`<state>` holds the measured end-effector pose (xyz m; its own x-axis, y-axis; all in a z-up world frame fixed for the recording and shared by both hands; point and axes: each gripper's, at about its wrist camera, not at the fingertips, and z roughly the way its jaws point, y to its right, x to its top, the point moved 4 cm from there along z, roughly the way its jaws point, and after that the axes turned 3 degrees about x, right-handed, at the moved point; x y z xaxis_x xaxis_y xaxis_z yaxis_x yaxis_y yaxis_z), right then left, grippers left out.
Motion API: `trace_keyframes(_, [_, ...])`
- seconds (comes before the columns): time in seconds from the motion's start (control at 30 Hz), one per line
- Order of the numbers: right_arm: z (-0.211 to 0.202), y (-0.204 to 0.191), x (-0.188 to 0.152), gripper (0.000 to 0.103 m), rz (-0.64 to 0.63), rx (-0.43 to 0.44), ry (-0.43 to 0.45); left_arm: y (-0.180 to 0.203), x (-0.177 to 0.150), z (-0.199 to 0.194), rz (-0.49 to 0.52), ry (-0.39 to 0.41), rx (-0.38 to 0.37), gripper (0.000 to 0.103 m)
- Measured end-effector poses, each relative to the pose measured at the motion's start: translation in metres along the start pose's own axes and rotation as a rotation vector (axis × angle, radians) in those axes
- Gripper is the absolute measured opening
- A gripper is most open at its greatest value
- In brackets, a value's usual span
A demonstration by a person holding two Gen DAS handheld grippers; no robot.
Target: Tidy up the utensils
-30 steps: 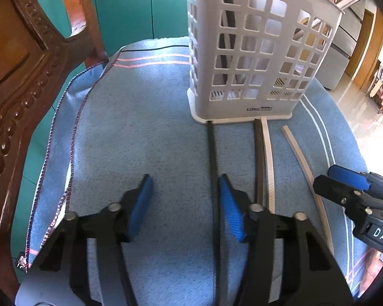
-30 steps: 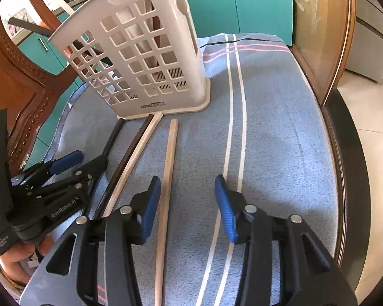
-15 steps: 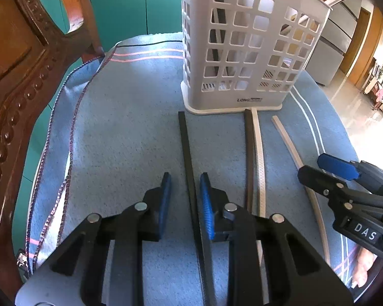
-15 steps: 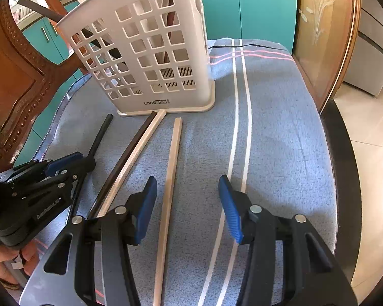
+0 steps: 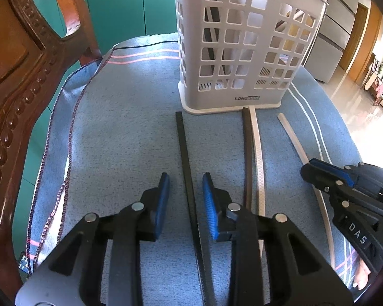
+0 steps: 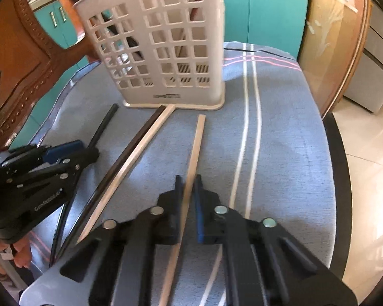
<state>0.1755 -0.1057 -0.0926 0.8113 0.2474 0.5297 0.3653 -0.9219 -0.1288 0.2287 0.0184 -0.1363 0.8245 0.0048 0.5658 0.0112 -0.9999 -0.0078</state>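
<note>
Claws are working together: right claw (image 6: 189,186) has just been closing, seemingly pinching the pale chopstick (image 6: 195,148); left claw (image 5: 186,188) is straddling the black chopstick (image 5: 183,150) unclenched, needing a centred squeeze before lifting toward the basket (image 5: 242,51) at upper frame.

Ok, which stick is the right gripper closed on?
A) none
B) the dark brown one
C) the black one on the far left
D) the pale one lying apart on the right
D: the right gripper has its fingers pressed on the lone pale stick, apart from the touching brown-and-pale pair.

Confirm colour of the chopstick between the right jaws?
Pale beige chopstick, plain, clearest in the right wrist view.
</note>
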Motion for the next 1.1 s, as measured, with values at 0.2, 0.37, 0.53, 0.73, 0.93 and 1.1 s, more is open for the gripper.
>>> trace_keyframes(0.2, [-0.004,-0.003,-0.003,0.008,0.007,0.031,-0.01,0.0,0.001,0.001,0.004,-0.001,0.002,0.029])
trace_keyframes(0.37, [-0.009,-0.008,0.001,0.008,-0.007,0.065,-0.001,0.001,0.0,0.0,0.003,0.001,0.002,0.031])
trace_keyframes(0.53, [-0.008,-0.007,0.0,0.008,-0.004,0.038,-0.003,0.001,-0.001,-0.001,0.008,0.002,0.004,0.037])
trace_keyframes(0.73, [-0.004,0.004,0.003,0.008,0.041,0.008,-0.013,0.001,-0.002,-0.002,0.015,0.001,0.004,0.037])
trace_keyframes(0.93, [-0.002,0.01,0.003,0.008,0.071,0.003,-0.011,0.002,-0.003,-0.002,0.014,0.001,0.003,0.041])
trace_keyframes(1.1, [-0.003,0.012,0.002,0.016,0.078,0.017,-0.001,0.003,-0.004,-0.003,0.019,0.002,0.006,0.045])
